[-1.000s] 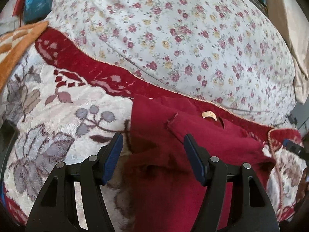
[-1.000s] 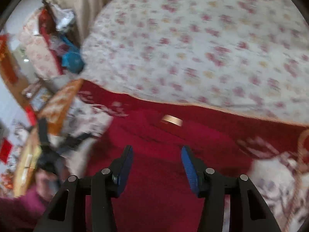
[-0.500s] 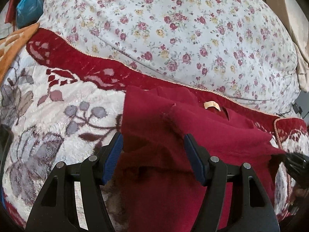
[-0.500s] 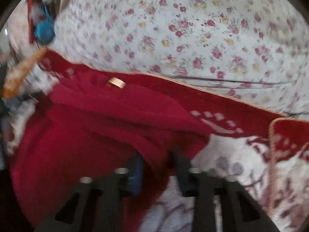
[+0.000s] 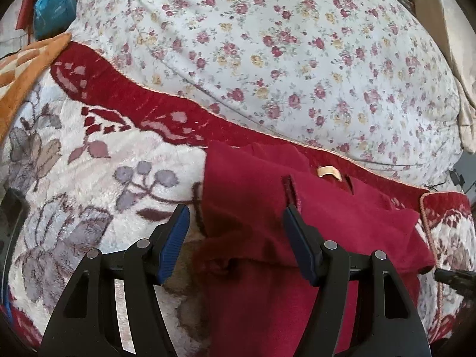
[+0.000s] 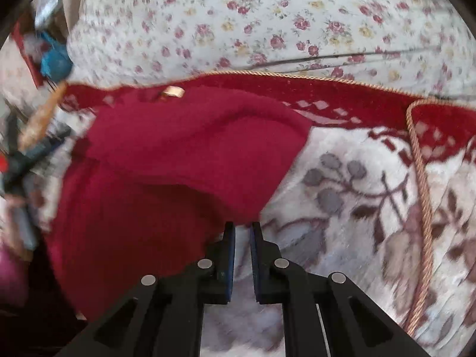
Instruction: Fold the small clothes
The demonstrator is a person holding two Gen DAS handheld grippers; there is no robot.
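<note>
Red garment point(image 5: 297, 208) lies on the patterned blanket point(image 5: 89, 163) on the bed, just below the floral quilt point(image 5: 267, 44). Its neck label point(image 5: 328, 172) is at the far edge, and the top part is already flapped over.

Left tongs point(image 5: 236, 232) are released, jaws wide. They hover over the garment's left side; one pad is over bare blanket and the other over cloth. Nothing is gripped.

Right tongs point(image 6: 242, 238) are nearly clenched, with only a thin slot between the pads. They sit right at the garment's lower right corner point(image 6: 250, 217). Cloth seems to reach the tips, but the view is blurred and I cannot tell if the pads really bite fabric or just touch the edge.

Likely step in hand: pinch the right-side corner for a fold across.

To do it well:
- Check the bite first with a small lift; if the cloth slips, go deeper past the hem and re-pinch.
- Catch both layers at the corner, not just the top one.
- Bring the left tongs down to pin or pinch the left edge so the piece doesn't drag on the plush blanket.
- Carry the corner low and level so the edges line up, then release.
</note>
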